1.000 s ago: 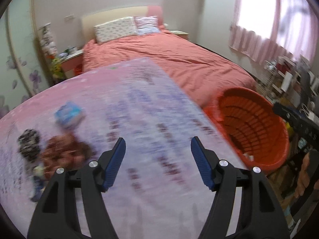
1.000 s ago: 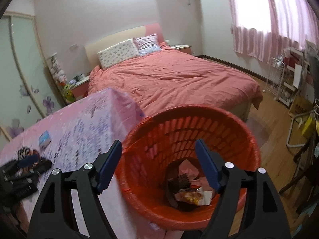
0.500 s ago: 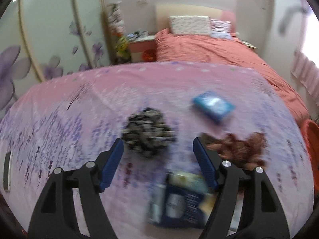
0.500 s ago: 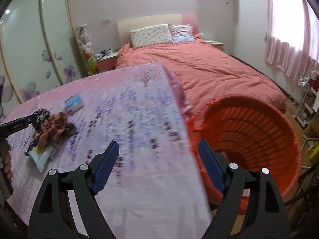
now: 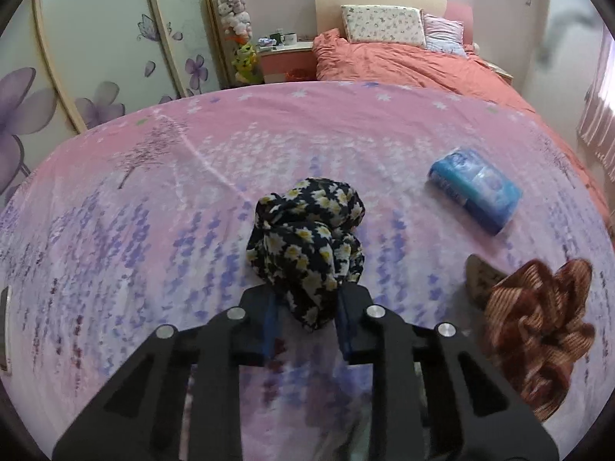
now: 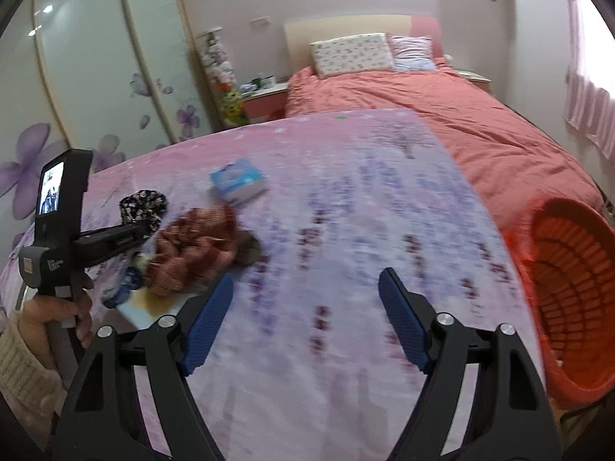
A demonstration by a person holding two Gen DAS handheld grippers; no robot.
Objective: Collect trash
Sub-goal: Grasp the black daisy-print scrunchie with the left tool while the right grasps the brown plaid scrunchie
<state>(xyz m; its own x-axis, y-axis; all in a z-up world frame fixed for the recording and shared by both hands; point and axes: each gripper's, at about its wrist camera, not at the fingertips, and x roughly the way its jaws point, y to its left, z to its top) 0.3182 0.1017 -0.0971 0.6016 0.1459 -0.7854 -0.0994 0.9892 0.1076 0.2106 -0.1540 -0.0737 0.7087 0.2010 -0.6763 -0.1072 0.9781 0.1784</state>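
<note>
My left gripper (image 5: 305,317) is shut on the near end of a black scrunchie with a daisy print (image 5: 307,238), which lies on the pink flowered table cover (image 5: 153,211). The scrunchie also shows in the right wrist view (image 6: 143,203), with the left gripper (image 6: 148,230) at it. A brown striped scrunchie (image 5: 538,322) (image 6: 196,242) and a blue tissue pack (image 5: 474,188) (image 6: 238,180) lie to the right. My right gripper (image 6: 305,299) is open and empty above the table. The orange basket (image 6: 569,299) stands at the table's right edge.
A blue and white wrapper (image 6: 142,299) lies under the brown scrunchie. A bed with a red quilt (image 6: 442,107) stands behind the table, with a nightstand (image 5: 284,53) and a flowered wardrobe (image 5: 96,57) to the left.
My left gripper swung left from the basket side to the black scrunchie and shut on it. My right gripper swung left from over the basket to over the table, still open.
</note>
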